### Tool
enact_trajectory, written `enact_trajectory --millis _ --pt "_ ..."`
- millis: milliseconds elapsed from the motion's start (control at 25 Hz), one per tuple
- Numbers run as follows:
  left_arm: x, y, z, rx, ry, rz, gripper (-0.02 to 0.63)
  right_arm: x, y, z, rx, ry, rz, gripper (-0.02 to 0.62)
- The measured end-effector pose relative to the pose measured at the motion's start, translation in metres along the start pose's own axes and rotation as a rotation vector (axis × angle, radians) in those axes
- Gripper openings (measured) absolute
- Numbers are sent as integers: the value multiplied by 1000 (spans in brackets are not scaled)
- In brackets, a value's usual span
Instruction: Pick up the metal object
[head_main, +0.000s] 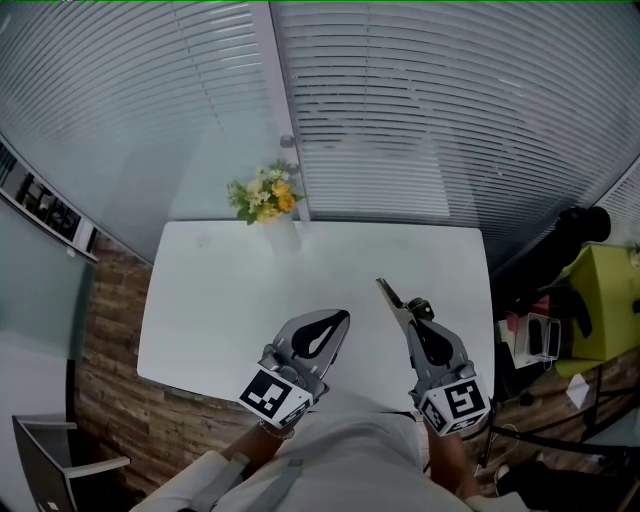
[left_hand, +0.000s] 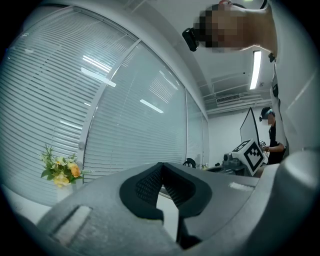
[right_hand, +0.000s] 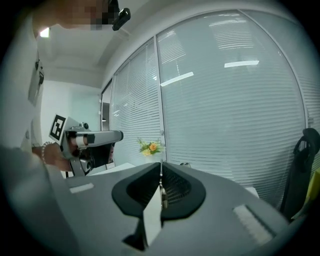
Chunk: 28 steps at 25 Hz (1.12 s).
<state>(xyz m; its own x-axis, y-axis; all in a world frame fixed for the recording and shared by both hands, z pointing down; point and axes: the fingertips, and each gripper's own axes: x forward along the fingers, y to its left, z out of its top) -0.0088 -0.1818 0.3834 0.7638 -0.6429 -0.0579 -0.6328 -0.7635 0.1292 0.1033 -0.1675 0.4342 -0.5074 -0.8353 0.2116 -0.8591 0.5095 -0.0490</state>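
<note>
The right tool (head_main: 407, 312) is closed tight on the metal object (head_main: 389, 294), a thin, flat, grey strip pinched near one end. The rest of the strip sticks out past the tool's tips and slants toward the flowers (head_main: 264, 196). It sits over the white desk (head_main: 220, 300), on the side nearer the person than the flowers and to their right. In the right gripper view the strip shows edge-on, as a narrow pale sliver between the dark ribbed pads (right_hand: 175, 187), with a small brassy spot partway along. The left tool (head_main: 342, 318) is closed too, with its tips meeting on nothing. It is also nearer the person than the flowers, just left of the right tool.
</note>
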Motion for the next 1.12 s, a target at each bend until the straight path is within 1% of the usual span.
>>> enact_trajectory --millis 360,600,880,1120 --pt "0 1 2 3 -5 -3 2 -13 8 41 -45 -58 -2 14" --pt "0 3 2 4 -4 3 2 -19 10 57 -67 -81 -5 14" --pt "-1 4 3 6 -3 7 2 -23 13 67 -89 -97 -11 14" --pt "0 6 2 5 -6 6 2 -21 12 66 -82 -94 -12 14"
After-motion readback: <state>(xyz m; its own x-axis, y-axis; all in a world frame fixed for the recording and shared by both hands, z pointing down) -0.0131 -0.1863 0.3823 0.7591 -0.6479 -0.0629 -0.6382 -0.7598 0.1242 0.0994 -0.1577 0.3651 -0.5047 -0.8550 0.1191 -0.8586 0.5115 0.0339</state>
